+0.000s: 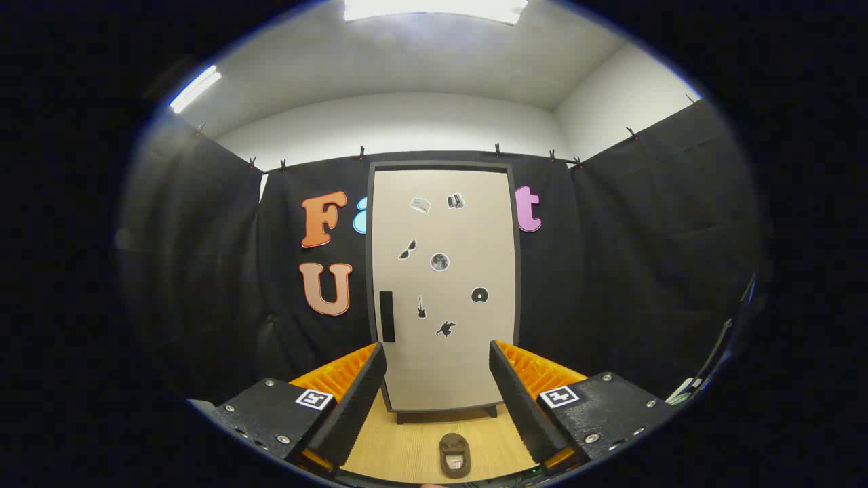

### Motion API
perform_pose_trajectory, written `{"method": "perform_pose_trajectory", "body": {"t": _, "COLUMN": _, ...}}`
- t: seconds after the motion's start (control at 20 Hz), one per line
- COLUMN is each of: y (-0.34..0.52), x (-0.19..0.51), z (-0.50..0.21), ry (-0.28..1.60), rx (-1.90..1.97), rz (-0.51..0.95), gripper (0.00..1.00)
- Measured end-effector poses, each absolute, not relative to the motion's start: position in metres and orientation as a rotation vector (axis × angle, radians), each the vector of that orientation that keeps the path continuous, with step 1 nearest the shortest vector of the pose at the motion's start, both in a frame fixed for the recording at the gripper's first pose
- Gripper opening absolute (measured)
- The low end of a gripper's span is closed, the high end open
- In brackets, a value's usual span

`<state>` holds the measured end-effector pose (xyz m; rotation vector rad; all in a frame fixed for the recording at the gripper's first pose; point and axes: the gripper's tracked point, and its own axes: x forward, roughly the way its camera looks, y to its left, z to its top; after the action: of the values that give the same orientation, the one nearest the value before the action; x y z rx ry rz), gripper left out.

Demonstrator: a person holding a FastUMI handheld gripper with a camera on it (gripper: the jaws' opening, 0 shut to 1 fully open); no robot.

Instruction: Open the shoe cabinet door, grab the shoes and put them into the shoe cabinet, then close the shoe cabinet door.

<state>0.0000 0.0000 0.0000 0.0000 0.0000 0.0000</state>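
Note:
A tall beige shoe cabinet [444, 285] with a dark frame stands upright on the wooden floor, well beyond my fingers. Its door is shut, carries several small stickers and has a dark vertical handle [386, 316] low on its left edge. A small dark shoe [454, 455] lies on the floor between my fingers, close in and in front of the cabinet. My gripper [437, 366] is open, its fingers spread wide with nothing between them, pointing at the cabinet's lower half.
Black cloth walls [637, 271] close the booth behind and beside the cabinet. The light wooden floor [407, 447] runs from the cabinet's feet toward me. Some thin equipment [719, 359] stands at the far right.

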Motion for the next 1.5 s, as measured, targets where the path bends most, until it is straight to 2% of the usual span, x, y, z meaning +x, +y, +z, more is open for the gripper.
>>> {"method": "perform_pose_trajectory", "body": {"t": 1.5, "y": 0.005, "x": 0.008, "z": -0.013, "ry": 0.065, "rx": -0.018, "rz": 0.027, "gripper": 0.95}}
